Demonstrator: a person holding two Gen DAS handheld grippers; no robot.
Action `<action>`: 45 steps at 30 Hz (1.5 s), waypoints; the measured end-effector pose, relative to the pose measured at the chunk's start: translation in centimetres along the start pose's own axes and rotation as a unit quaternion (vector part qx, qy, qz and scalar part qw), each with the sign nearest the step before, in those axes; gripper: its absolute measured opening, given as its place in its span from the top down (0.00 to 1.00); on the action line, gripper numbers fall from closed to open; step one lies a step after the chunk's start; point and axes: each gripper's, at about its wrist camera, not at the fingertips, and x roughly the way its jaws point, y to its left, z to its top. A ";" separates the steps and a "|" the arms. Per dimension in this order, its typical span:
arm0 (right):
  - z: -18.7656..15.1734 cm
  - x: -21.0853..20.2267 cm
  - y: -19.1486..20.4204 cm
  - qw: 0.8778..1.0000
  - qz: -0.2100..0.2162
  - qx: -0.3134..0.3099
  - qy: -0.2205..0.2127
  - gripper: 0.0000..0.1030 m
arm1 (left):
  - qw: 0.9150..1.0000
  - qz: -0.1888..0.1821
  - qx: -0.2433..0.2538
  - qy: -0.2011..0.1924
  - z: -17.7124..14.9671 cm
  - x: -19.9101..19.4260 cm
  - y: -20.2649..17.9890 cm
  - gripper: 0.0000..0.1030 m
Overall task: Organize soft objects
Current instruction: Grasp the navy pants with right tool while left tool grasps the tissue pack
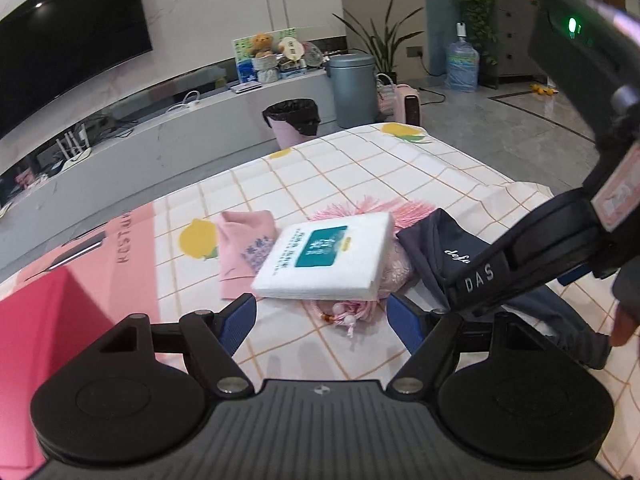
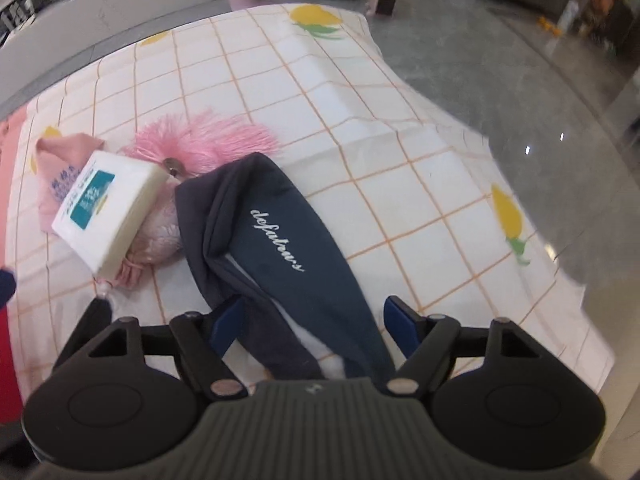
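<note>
A navy cloth with white script lies on the checked tablecloth. My right gripper points down over its near end, the cloth between the jaws; the left pad touches the fabric, the right pad stands just off it. A white tissue pack rests on a pink tasselled pouch, beside a folded pink cloth. My left gripper is open just in front of the pack, above a pink beaded cord. The right gripper shows at the right of the left wrist view.
A red box stands at the table's near left. Beyond the far edge are a pink bin with a black liner, a grey can and a TV bench. The floor drops off at the right.
</note>
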 end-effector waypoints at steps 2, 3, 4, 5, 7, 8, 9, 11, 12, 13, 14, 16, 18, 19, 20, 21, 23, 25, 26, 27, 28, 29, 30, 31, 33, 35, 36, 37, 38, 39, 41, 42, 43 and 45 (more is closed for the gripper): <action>0.0 -0.1 0.2 1.000 0.002 -0.007 -0.001 0.46 | 1.000 -0.009 0.004 -0.001 0.0 0.8 -0.2 0.17; 0.0 0.1 0.1 1.000 0.001 -0.002 0.005 0.55 | 1.000 -0.015 0.005 0.001 -0.1 1.1 -0.2 0.18; 0.0 0.2 0.0 1.000 -0.004 0.004 0.014 0.56 | 1.000 -0.017 0.001 0.003 -0.2 1.5 -0.3 0.21; 0.0 0.4 -0.1 1.000 -0.005 0.009 0.018 0.56 | 1.000 -0.020 -0.002 0.004 -0.2 1.8 -0.3 0.21; 0.0 0.4 -0.3 1.000 0.000 0.018 0.016 0.62 | 1.000 -0.025 -0.003 0.003 -0.2 2.3 -0.3 0.23; 0.1 0.4 -0.3 1.000 0.001 0.022 0.016 0.67 | 1.000 -0.024 -0.002 0.003 -0.2 2.5 -0.5 0.28; 0.1 0.4 -0.4 1.000 0.001 0.024 0.015 0.69 | 1.000 -0.019 -0.003 0.001 -0.3 2.7 -0.6 0.30; 0.0 0.4 -0.2 1.000 0.002 0.012 0.016 0.69 | 1.000 -0.013 -0.015 -0.006 -0.4 2.7 -0.6 0.38; 0.0 0.4 0.0 1.000 0.000 0.003 0.015 0.69 | 0.999 -0.016 -0.027 -0.011 -0.3 2.6 -0.4 0.39; -0.1 0.4 0.1 1.000 -0.001 -0.004 0.014 0.70 | 0.999 -0.021 -0.041 -0.017 -0.2 2.4 -0.1 0.41; -0.1 0.4 0.3 1.000 -0.003 -0.009 0.013 0.70 | 0.998 -0.028 -0.054 -0.022 -0.1 2.3 0.2 0.41; -0.1 0.3 0.4 1.000 -0.008 -0.018 0.014 0.70 | 0.996 -0.041 -0.073 -0.023 0.2 2.5 0.7 0.41; -0.2 0.1 0.6 0.999 -0.018 -0.026 0.015 0.70 | 0.996 -0.041 -0.083 -0.019 0.4 2.9 0.9 0.41; -0.3 0.0 0.7 0.999 -0.025 -0.031 0.016 0.70 | 0.996 -0.039 -0.081 -0.019 0.5 3.1 0.9 0.41; -0.4 0.0 0.7 0.999 -0.030 -0.036 0.016 0.70 | 0.996 -0.036 -0.078 -0.021 0.6 3.2 0.8 0.42; -0.4 0.0 0.6 0.999 -0.033 -0.037 0.017 0.70 | 0.996 -0.034 -0.078 -0.024 0.6 3.3 0.8 0.43; -0.5 0.0 0.4 0.999 -0.032 -0.031 0.019 0.70 | 0.995 -0.040 -0.090 -0.025 0.7 3.3 1.0 0.55; -0.4 0.1 0.2 0.999 -0.031 -0.024 0.022 0.69 | 0.992 -0.050 -0.116 -0.020 0.7 3.3 1.4 0.66; -0.4 0.1 0.2 0.999 -0.030 -0.024 0.022 0.69 | 0.990 -0.057 -0.127 -0.015 0.6 3.4 1.7 0.75; -0.4 0.1 0.2 0.999 -0.031 -0.025 0.022 0.69 | 0.989 -0.067 -0.133 -0.006 0.6 3.4 1.9 0.79; -0.3 0.1 0.3 0.999 -0.032 -0.027 0.021 0.69 | 0.987 -0.085 -0.138 0.006 0.5 3.5 2.2 0.84; -0.3 0.1 0.4 0.999 -0.033 -0.029 0.020 0.69 | 0.983 -0.102 -0.149 0.013 0.4 3.5 2.6 0.85; -0.3 0.1 0.5 0.999 -0.034 -0.032 0.020 0.69 | 0.980 -0.114 -0.160 0.016 0.2 3.3 2.9 0.85; -0.3 0.1 0.5 0.999 -0.034 -0.035 0.019 0.69 | 0.979 -0.118 -0.167 0.014 0.0 3.0 3.2 0.86; -0.3 0.1 0.4 0.999 -0.033 -0.037 0.019 0.69 | 0.979 -0.117 -0.166 0.007 -0.4 2.0 3.5 0.88; -0.4 0.1 0.3 0.999 -0.031 -0.034 0.020 0.69 | 0.981 -0.111 -0.162 0.005 -0.9 0.9 3.6 0.88; -0.4 0.1 0.3 0.999 -0.030 -0.034 0.020 0.69 | 0.982 -0.107 -0.157 0.006 -1.3 0.2 3.5 0.88; -0.4 0.0 0.2 0.999 -0.029 -0.035 0.020 0.69 | 0.983 -0.101 -0.151 0.009 -1.6 -0.5 3.5 0.89; -0.4 0.0 0.2 0.999 -0.029 -0.035 0.020 0.69 | 0.985 -0.097 -0.143 0.013 -2.0 -1.3 3.3 0.89; -0.4 0.0 0.2 0.999 -0.028 -0.037 0.021 0.69 | 0.987 -0.092 -0.131 0.017 -2.4 -2.1 3.0 0.89; -0.5 -0.1 0.3 0.998 -0.030 -0.042 0.022 0.68 | 0.991 -0.080 -0.104 0.029 -3.5 -3.5 2.6 0.89; -0.6 -0.1 0.4 0.998 -0.031 -0.045 0.023 0.68 | 0.992 -0.075 -0.098 0.036 -3.9 -3.9 2.5 0.89; -0.7 -0.2 0.5 0.998 -0.032 -0.050 0.024 0.68 | 0.992 -0.072 -0.094 0.046 -4.4 -4.1 2.4 0.88; -0.8 -0.3 0.7 0.997 -0.036 -0.059 0.025 0.68 | 0.991 -0.073 -0.091 0.057 -5.3 -4.3 2.4 0.87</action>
